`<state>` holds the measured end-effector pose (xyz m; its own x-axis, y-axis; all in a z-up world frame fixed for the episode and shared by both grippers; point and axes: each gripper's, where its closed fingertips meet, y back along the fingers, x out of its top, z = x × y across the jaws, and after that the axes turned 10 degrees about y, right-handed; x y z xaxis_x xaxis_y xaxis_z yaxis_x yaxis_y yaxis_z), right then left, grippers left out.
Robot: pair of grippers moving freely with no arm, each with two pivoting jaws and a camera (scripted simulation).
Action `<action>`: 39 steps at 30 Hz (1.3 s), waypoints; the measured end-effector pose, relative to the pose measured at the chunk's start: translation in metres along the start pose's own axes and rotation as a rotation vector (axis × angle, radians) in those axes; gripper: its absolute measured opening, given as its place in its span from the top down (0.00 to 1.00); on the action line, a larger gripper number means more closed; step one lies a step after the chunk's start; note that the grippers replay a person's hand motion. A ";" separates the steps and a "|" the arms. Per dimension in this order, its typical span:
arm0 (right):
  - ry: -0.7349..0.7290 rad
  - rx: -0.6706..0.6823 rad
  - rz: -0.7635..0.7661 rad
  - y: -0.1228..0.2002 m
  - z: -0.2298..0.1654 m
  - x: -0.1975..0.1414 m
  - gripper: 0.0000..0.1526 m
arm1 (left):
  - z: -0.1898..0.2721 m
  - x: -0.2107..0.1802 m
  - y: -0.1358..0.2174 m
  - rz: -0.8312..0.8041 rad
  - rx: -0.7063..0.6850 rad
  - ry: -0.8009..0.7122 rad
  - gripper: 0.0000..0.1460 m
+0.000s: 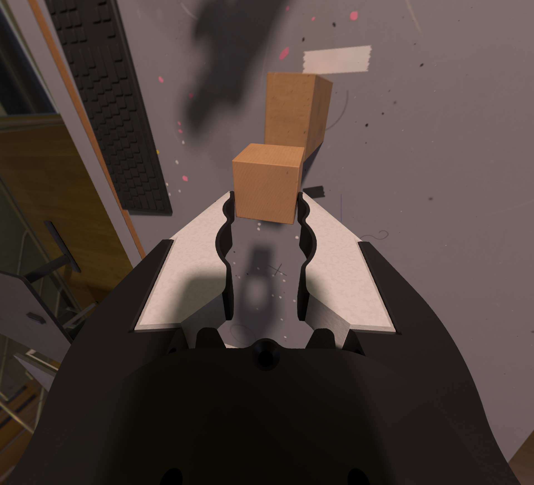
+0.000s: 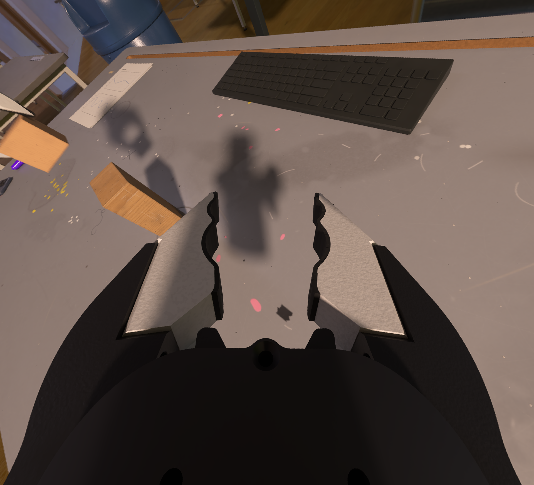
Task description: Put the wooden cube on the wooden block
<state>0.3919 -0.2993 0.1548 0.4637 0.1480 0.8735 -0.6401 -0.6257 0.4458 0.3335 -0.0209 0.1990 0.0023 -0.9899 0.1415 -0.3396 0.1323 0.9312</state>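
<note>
My left gripper [image 1: 265, 196] is shut on the wooden cube [image 1: 267, 182], pinched at the fingertips and held above the grey table [image 1: 433, 153]. The longer wooden block [image 1: 294, 109] lies flat on the table just beyond the cube. In the right wrist view the cube [image 2: 31, 144] hangs in the air at the far left, up and to the left of the block [image 2: 135, 199]. My right gripper [image 2: 265, 199] is open and empty over bare table, to the right of the block.
A black keyboard [image 1: 101, 80] lies along the table's edge; it also shows in the right wrist view [image 2: 332, 89]. A white sheet of paper [image 2: 112, 92] lies at the table's corner. A blue bin [image 2: 109, 0] stands on the floor beyond.
</note>
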 end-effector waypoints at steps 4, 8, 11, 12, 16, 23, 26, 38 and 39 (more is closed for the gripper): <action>-0.004 0.011 0.016 0.003 0.000 0.002 0.57 | 0.013 0.015 -0.016 -0.049 -0.006 -0.061 0.70; -0.015 0.025 0.039 0.007 -0.001 0.005 0.57 | 0.015 0.022 -0.027 -0.081 -0.007 -0.070 0.70; -0.016 0.040 0.046 0.009 -0.003 0.005 0.57 | 0.013 0.023 -0.037 -0.117 -0.006 -0.076 0.70; -0.017 0.048 0.048 0.009 -0.004 0.006 0.57 | 0.012 0.023 -0.040 -0.131 -0.008 -0.074 0.70; -0.019 0.057 0.043 0.008 -0.005 0.004 0.57 | 0.010 0.026 -0.048 -0.131 -0.015 -0.052 0.70; 0.012 0.061 0.064 0.008 -0.010 0.011 0.56 | -0.004 0.041 -0.013 0.181 0.007 0.079 0.60; 0.059 0.064 0.132 0.013 -0.018 0.026 0.56 | -0.006 0.042 0.032 0.547 -0.018 0.213 0.59; 0.399 0.236 0.732 0.065 -0.127 0.122 0.51 | 0.024 -0.010 -0.026 1.102 0.010 0.640 0.44; 0.430 0.233 0.770 0.066 -0.136 0.125 0.51 | 0.027 -0.008 -0.039 1.094 0.010 0.652 0.41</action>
<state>0.3243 -0.2174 0.3202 -0.3389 -0.1308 0.9317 -0.5164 -0.8019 -0.3004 0.3213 -0.0200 0.1526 0.1764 -0.1567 0.9718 -0.4636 0.8576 0.2225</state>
